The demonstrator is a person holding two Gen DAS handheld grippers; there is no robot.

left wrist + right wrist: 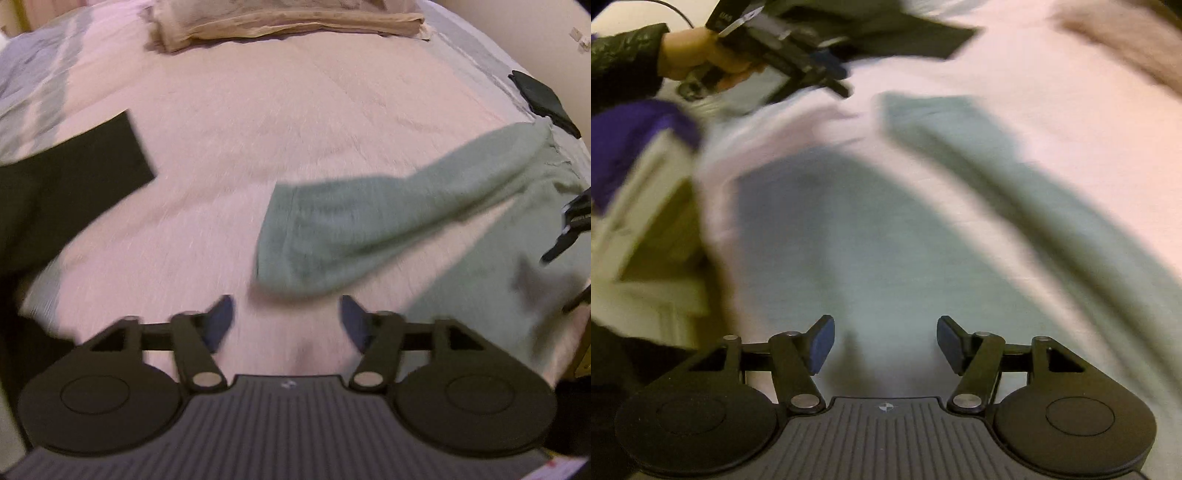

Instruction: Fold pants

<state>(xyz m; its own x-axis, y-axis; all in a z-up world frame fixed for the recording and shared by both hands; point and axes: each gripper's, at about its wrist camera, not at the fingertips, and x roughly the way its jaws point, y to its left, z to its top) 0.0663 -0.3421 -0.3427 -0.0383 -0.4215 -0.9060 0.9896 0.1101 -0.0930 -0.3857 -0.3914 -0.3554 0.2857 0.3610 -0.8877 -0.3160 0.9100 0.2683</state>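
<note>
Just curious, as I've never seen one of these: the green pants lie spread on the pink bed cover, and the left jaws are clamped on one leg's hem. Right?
Not quite. The left gripper stands open with only bare pink bed cover between its jaws; the hem of the green pants lies just beyond them, untouched. The left wrist view shows this.

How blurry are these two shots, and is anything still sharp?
Left wrist view: mild motion smear on the green pants and pink bedspread; fisheye bends the bed's edges. Right wrist view: heavier smear on the pants, yet the right claw stays crisp and throws a shadow.
</note>
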